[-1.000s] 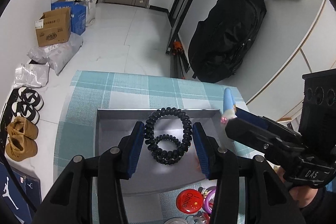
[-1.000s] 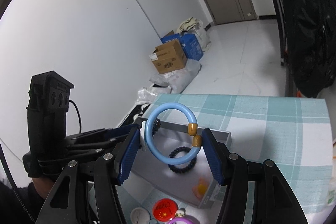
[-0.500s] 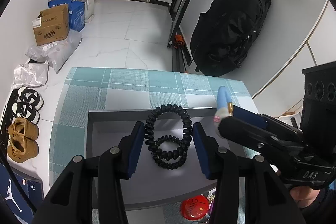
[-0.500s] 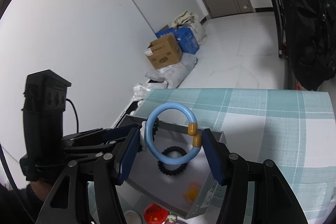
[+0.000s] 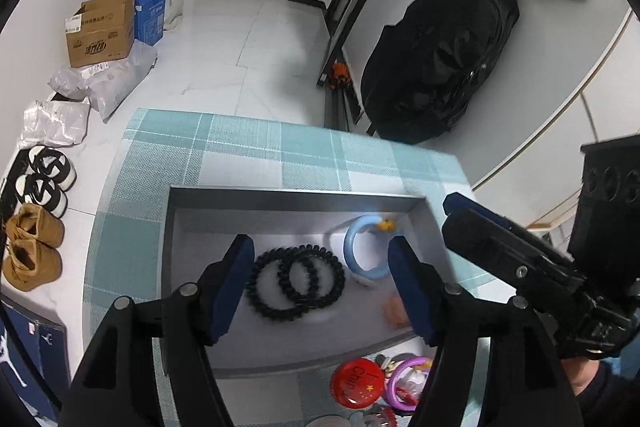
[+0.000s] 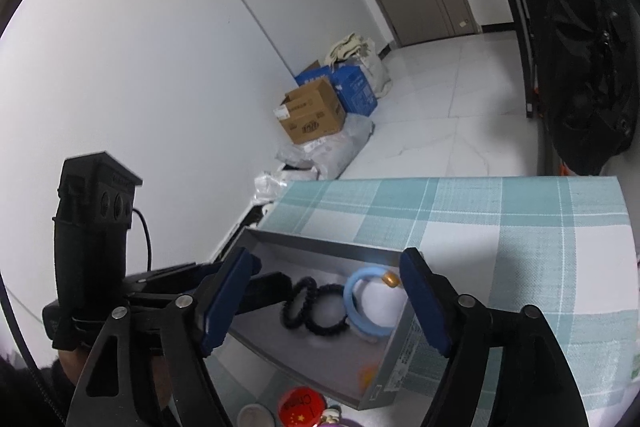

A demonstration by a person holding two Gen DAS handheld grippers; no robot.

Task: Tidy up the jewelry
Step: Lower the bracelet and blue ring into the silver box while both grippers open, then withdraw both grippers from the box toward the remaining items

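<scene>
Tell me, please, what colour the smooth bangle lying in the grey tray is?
The bangle is light blue with a small amber-gold bead; the left wrist view shows it best.

Both grippers share one build: the left gripper and right gripper have black angular arms with silver screws and dark blue ribbed pads. The black handles show round recesses (one trails a black cable); dark sleeves cover the wrists.
</scene>
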